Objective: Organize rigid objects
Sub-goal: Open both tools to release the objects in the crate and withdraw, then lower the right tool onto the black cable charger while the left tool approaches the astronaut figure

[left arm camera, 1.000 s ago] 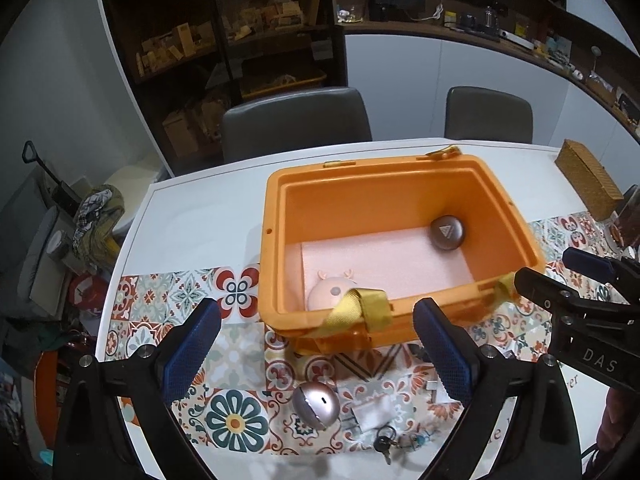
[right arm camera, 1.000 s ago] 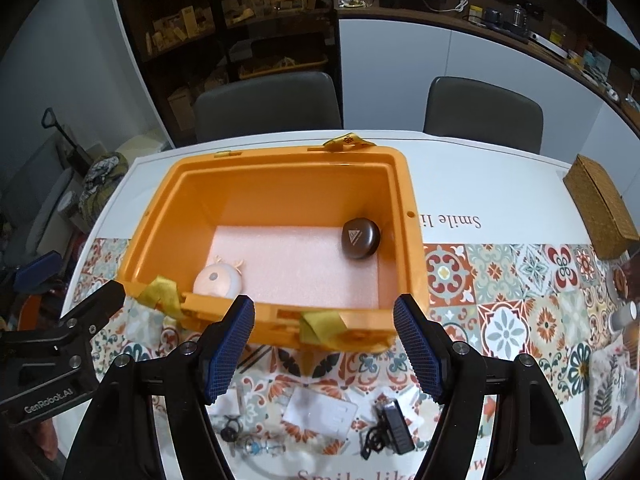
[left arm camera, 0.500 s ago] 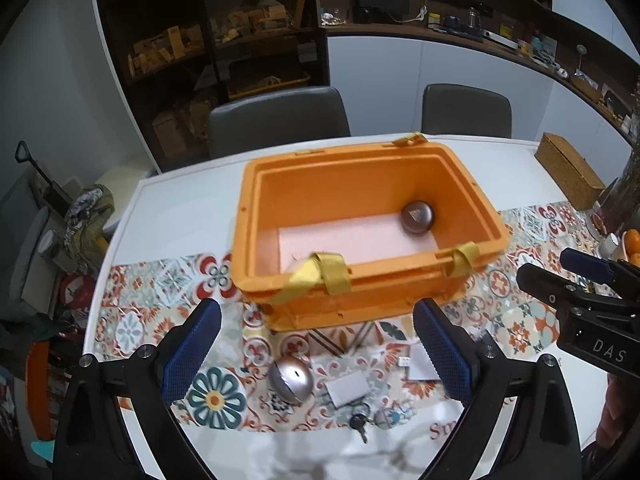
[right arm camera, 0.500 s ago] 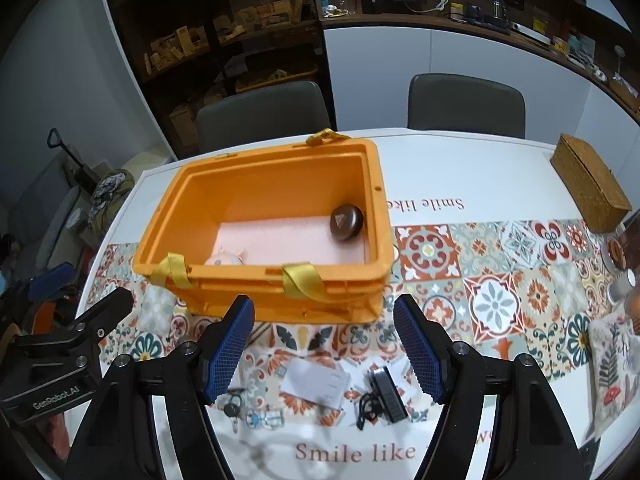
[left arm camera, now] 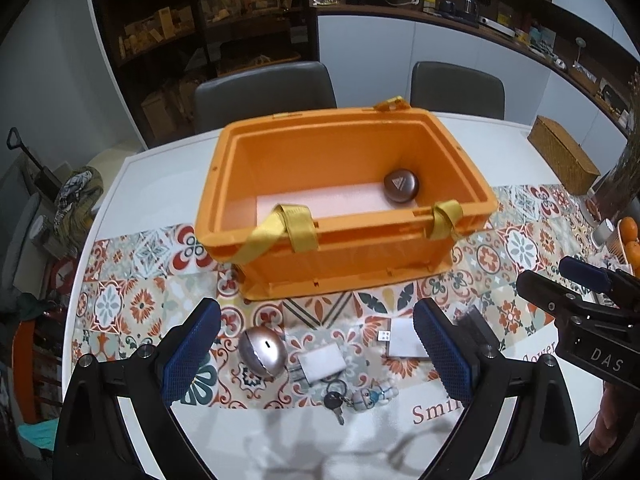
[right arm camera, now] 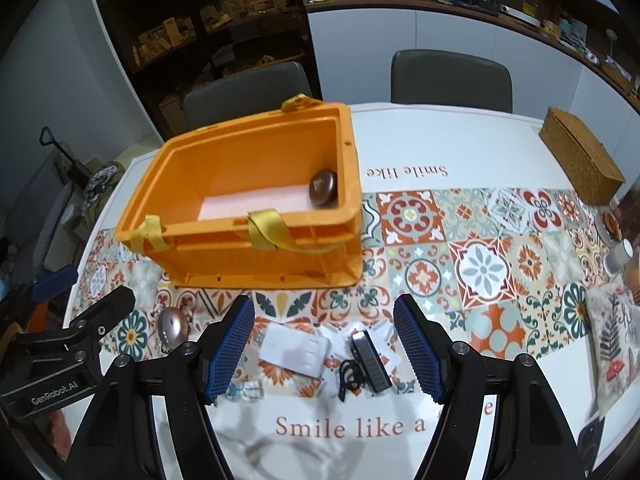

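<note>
An orange crate [left arm camera: 348, 256] [right arm camera: 256, 256] with yellow straps stands on the patterned table runner. A dark brown round case [left arm camera: 401, 185] [right arm camera: 323, 187] lies inside it at the right. In front of the crate lie a silver ball [left arm camera: 262, 353] [right arm camera: 173, 325], a white card [left arm camera: 322, 362] [right arm camera: 294, 350], a key with a small figure keychain [left arm camera: 360, 398], a small die [left arm camera: 384, 335] and a black device with a cord [right arm camera: 370, 362]. My left gripper [left arm camera: 316, 354] is open above these items. My right gripper [right arm camera: 324, 352] is open above the card and the black device.
A wicker box [left arm camera: 564, 154] [right arm camera: 580, 156] sits at the table's far right. Two grey chairs [left arm camera: 264, 92] [right arm camera: 452, 76] stand behind the table. A cup and oranges [left arm camera: 624, 232] are at the right edge. Shelves and a counter line the back wall.
Both grippers have drawn back from the crate and toward the table's near edge. The small items in front of the crate now show between the fingers. The pink item inside is hidden by the crate's wall.
</note>
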Available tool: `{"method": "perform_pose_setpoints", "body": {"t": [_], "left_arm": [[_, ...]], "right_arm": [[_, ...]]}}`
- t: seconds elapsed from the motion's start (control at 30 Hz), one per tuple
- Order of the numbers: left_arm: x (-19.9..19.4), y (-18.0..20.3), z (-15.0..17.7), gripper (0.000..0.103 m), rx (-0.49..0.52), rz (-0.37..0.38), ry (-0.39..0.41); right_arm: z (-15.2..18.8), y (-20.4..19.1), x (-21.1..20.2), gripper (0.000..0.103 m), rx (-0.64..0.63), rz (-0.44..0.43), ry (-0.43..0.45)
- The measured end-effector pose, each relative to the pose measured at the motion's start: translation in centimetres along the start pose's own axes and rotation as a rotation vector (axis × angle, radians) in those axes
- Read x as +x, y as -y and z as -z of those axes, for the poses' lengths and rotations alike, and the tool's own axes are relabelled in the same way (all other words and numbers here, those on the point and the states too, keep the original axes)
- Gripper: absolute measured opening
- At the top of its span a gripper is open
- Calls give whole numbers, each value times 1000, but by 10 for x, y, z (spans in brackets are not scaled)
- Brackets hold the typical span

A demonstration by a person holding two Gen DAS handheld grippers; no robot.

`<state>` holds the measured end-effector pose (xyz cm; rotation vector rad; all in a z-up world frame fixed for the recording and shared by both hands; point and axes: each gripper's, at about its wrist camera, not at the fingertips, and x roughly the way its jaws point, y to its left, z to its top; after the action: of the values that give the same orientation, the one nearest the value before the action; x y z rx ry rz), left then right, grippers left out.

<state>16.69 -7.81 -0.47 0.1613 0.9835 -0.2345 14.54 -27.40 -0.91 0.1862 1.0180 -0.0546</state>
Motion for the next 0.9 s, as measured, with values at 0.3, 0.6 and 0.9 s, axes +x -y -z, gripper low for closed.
{"method": "perform_pose_setpoints", "body": {"t": [0.3, 0.6, 0.9], "left_arm": [[17, 11, 15, 98, 17, -8, -56], [38, 19, 33, 98, 19, -17, -123], [62, 25, 53, 98, -17, -10, -198]], "right_arm": [[21, 11, 17, 72, 15, -1, -72], [41, 16, 39, 72, 5, -2, -149], [54, 20, 62, 71, -26, 4, -200]]}}
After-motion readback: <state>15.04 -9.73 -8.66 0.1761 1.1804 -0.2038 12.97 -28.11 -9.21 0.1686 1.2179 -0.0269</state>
